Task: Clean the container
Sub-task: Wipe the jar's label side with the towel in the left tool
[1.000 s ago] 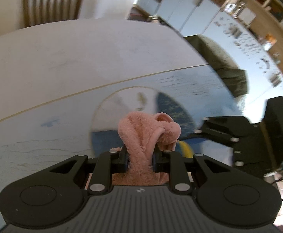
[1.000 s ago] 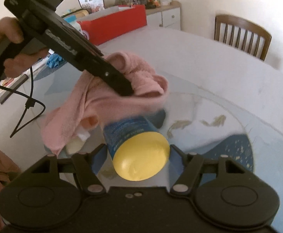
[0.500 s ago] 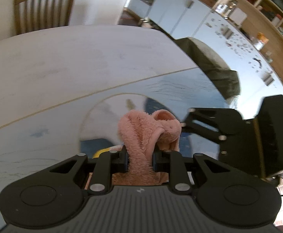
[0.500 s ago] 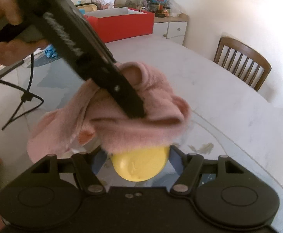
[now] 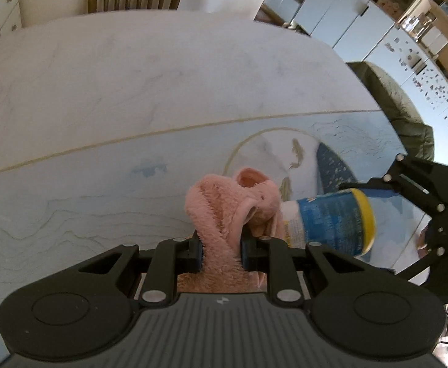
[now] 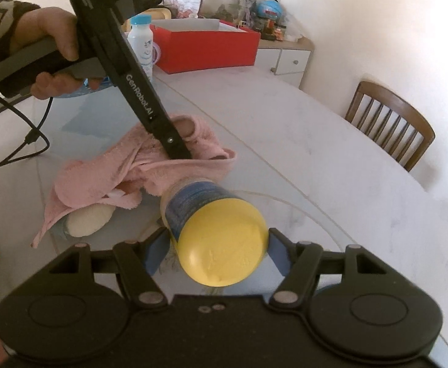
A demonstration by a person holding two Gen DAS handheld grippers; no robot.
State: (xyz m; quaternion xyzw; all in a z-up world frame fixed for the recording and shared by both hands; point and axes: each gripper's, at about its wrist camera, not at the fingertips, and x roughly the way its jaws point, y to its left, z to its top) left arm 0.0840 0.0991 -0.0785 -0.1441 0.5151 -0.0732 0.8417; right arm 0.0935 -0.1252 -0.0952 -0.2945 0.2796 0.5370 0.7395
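A blue-labelled container with a yellow lid (image 6: 214, 233) is held on its side above the table, my right gripper (image 6: 216, 250) shut on its lid end. In the left wrist view the container (image 5: 331, 220) lies to the right, with the right gripper (image 5: 423, 214) behind it. My left gripper (image 5: 221, 245) is shut on a fluffy pink cloth (image 5: 233, 202). The cloth (image 6: 138, 168) drapes over the container's far end, and the left gripper (image 6: 178, 150) reaches down into it from the upper left.
A glass-topped white table (image 6: 331, 159) with a fish print lies below. A red box (image 6: 205, 46) and a white bottle (image 6: 141, 46) stand at its far side. Wooden chairs (image 6: 389, 122) flank it. A hand (image 6: 52, 49) holds the left gripper's handle; a cable (image 6: 24, 141) trails down.
The cloth has slid off the container's lid end towards its far end, baring the blue label. The left gripper has swung left and pulled away from the right one.
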